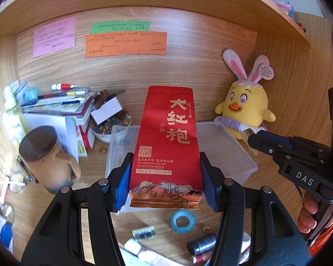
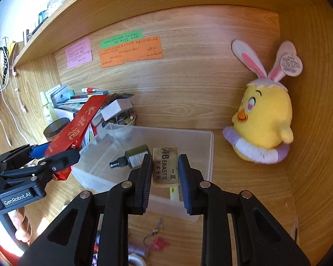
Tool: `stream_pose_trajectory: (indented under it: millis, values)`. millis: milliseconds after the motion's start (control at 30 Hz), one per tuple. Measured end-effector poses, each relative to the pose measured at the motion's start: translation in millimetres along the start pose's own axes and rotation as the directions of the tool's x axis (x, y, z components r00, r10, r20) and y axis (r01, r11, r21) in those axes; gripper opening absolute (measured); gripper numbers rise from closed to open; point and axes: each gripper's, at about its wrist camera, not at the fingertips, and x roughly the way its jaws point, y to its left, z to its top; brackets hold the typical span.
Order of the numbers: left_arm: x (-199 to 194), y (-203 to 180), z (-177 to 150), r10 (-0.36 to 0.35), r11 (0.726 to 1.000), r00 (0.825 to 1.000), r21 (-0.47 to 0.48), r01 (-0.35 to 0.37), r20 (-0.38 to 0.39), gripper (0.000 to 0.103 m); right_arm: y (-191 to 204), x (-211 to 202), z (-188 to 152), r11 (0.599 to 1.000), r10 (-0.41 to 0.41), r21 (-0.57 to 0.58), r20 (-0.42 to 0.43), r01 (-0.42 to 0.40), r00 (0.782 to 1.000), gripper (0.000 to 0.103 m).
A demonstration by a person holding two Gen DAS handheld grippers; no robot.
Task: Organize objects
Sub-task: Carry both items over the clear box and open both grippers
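My left gripper [image 1: 165,175] is shut on a red tea pouch [image 1: 166,146] with gold lettering, held upright above the near edge of a clear plastic bin [image 1: 228,153]. The pouch also shows in the right wrist view [image 2: 77,128], with the left gripper [image 2: 55,155] at its lower end. My right gripper [image 2: 164,175] is shut on a beige 4B eraser [image 2: 165,166], held over the clear bin [image 2: 188,139]. A small dark green spray bottle [image 2: 133,157] lies inside the bin. The right gripper [image 1: 253,139] shows in the left wrist view at the bin's right side.
A yellow chick plush [image 2: 264,119] with rabbit ears sits at the back right. A stack of books and pens [image 1: 62,104], a bowl of marbles [image 1: 111,126] and a brown lidded jar [image 1: 46,153] stand at the left. A blue tape roll [image 1: 183,221] and small cylinders [image 1: 144,232] lie in front.
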Motion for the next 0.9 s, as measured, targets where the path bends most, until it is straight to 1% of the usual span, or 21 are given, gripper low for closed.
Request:
stream_pose_trajectory:
  millis: [167, 300, 400, 600, 767, 900]
  values:
    - [16, -1, 11, -0.01, 1.0, 1.0, 0.002, 0.011, -0.023, 0.055, 1, 10, 12, 0.999, -0.021, -0.029, 0.002, 0.021, 1.0, 0.022]
    - [35, -2, 15, -0.041, 0.999, 0.997, -0.006, 0.04, -0.065, 0.055, 1, 21, 16, 0.999, -0.025, -0.039, -0.012, 0.025, 1.0, 0.022]
    - [52, -4, 16, -0.059, 0.998, 0.992, -0.008, 0.058, -0.108, 0.055, -2, 36, 16, 0.999, -0.028, -0.038, -0.044, 0.026, 0.999, 0.022]
    - [79, -8, 13, -0.058, 0.998, 0.983, 0.002, 0.059, -0.175, 0.055, -9, 64, 8, 0.999, -0.025, -0.022, -0.114, 0.023, 0.993, 0.022]
    - [93, -8, 8, -0.064, 0.998, 0.975, 0.009, 0.067, -0.214, 0.055, -12, 86, -1, 1.0, -0.009, -0.012, -0.177, 0.007, 0.984, 0.022]
    - [103, -7, 5, -0.058, 0.998, 0.97, 0.004, 0.06, -0.238, 0.055, -10, 97, -6, 1.0, 0.0, -0.02, -0.214, -0.005, 0.977, 0.022]
